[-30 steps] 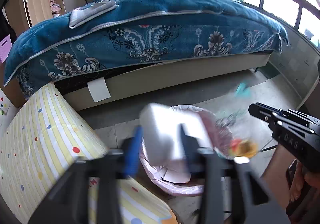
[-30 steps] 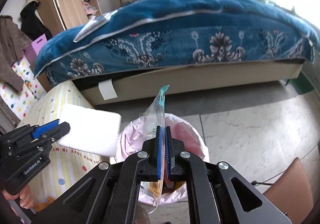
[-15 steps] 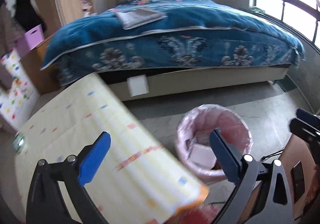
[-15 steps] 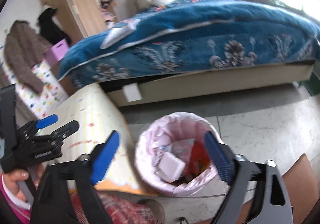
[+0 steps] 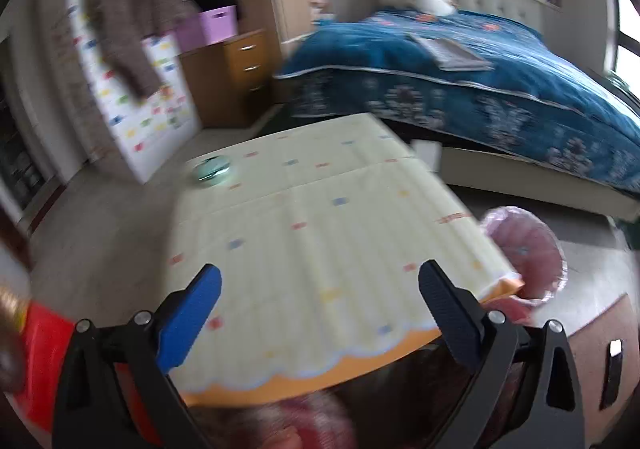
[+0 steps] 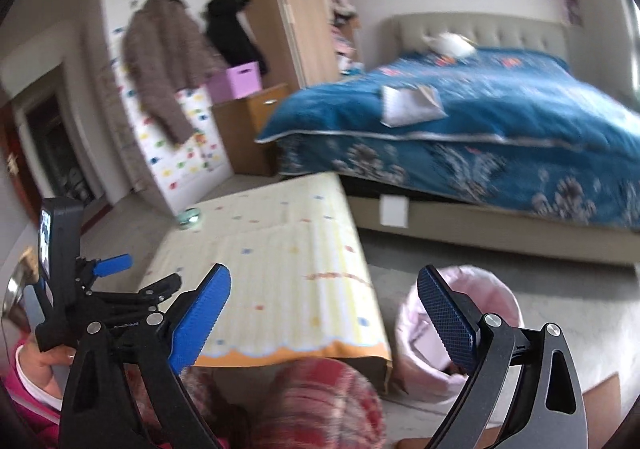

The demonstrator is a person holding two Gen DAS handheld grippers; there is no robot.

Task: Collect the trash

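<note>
A pink-lined trash bin [image 5: 528, 249] stands on the floor right of a low table with a yellow dotted cloth [image 5: 320, 217]; it also shows in the right wrist view [image 6: 464, 329], with white trash inside. My left gripper [image 5: 320, 309] is open and empty above the table's near edge. My right gripper [image 6: 324, 313] is open and empty, between table and bin. The left gripper also shows in the right wrist view [image 6: 132, 281], at the table's left. A small green round object [image 5: 211, 171] lies at the table's far left corner [image 6: 189, 217].
A bed with a blue floral quilt [image 5: 480, 89] fills the right background. A wooden wardrobe [image 6: 288, 9], hanging coats [image 6: 164, 61] and a dotted cabinet [image 5: 136, 89] stand at the left. A brown chair seat [image 5: 600, 349] sits near right. The view is blurred.
Both grippers opened: the white block and the plastic wrapper dropped into the bin. Both then swung left and back, toward the table.
</note>
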